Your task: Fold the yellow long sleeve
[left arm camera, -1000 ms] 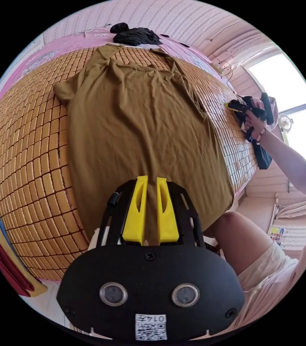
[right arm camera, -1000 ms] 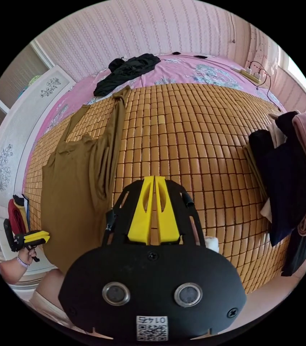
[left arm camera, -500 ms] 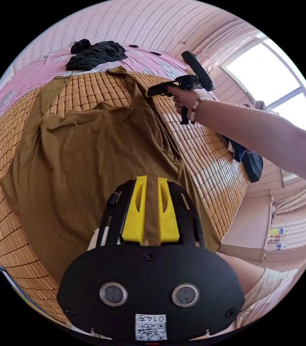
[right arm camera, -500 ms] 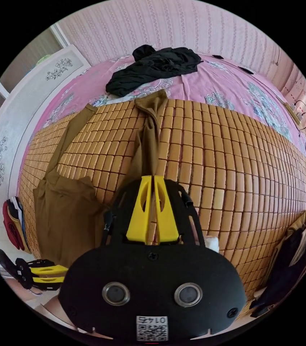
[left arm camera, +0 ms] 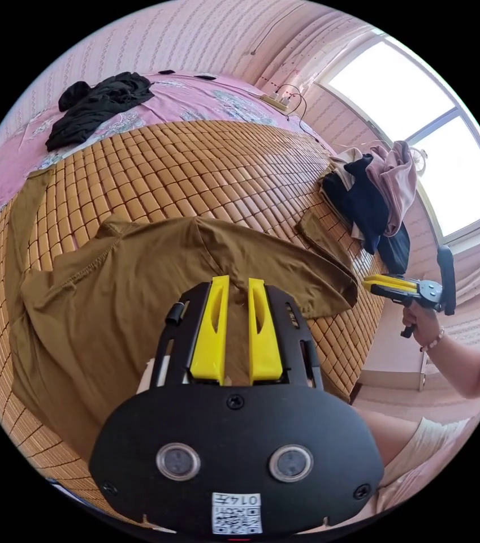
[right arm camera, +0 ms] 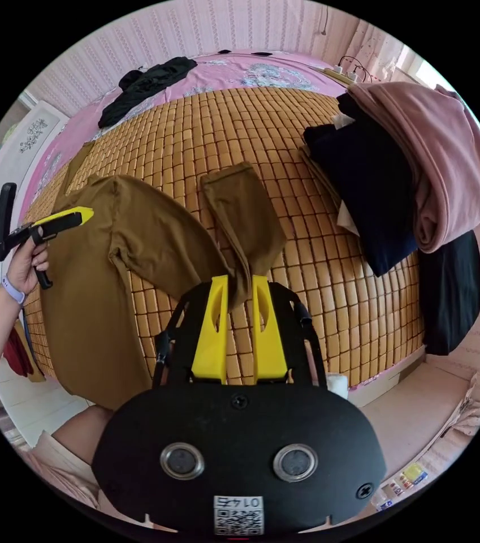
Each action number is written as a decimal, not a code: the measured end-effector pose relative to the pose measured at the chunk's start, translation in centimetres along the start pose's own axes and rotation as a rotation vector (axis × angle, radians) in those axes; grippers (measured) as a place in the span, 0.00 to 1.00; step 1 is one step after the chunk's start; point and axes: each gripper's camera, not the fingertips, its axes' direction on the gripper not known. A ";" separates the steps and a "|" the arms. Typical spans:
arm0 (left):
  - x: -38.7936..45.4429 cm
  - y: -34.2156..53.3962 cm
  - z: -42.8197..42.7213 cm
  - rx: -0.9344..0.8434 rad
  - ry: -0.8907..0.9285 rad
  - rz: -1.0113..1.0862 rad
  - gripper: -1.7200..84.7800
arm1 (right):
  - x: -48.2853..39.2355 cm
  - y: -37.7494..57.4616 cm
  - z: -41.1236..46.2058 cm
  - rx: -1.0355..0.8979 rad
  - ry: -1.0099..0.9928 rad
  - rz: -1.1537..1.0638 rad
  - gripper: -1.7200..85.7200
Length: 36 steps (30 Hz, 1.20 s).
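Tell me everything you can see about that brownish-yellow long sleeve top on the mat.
The long sleeve top is mustard-brown, of soft, thin-looking cloth, creased. It lies spread on the woven bamboo mat, its hem hanging over the near edge. One sleeve stretches toward the pink sheet. The other sleeve is drawn sideways across the mat, and its end seems to run between the jaws of the right tool. The left tool hovers over the body.

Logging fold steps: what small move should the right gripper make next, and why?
Probably close the right gripper on the sleeve: its jaws stand open with sleeve cloth between them, and the sleeve sticks out sideways from the shirt, not folded in.
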 end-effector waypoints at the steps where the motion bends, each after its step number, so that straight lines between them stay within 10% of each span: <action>1: 0.5 -1.0 1.0 -0.011 -0.006 0.017 0.09 | -0.1 -0.5 0.0 0.025 -0.010 -0.010 0.11; 9: 2.3 -4.8 8.1 -0.146 -0.054 0.048 0.10 | 0.5 -3.7 4.3 0.029 -0.062 -0.040 0.06; 17: 2.8 -5.9 9.5 -0.157 -0.060 0.064 0.10 | 14.2 11.0 -7.5 0.437 -0.225 0.449 0.03; 23: 5.0 -6.9 9.8 -0.143 -0.050 0.128 0.11 | 19.7 20.9 -4.6 0.101 -0.138 0.693 0.07; 31: 7.2 -9.6 12.0 -0.141 -0.064 0.147 0.11 | 20.3 15.8 -2.7 0.152 -0.045 0.579 0.17; 36: 8.3 -10.2 14.3 -0.197 -0.084 0.153 0.11 | 19.6 12.5 0.6 0.048 0.034 0.491 0.06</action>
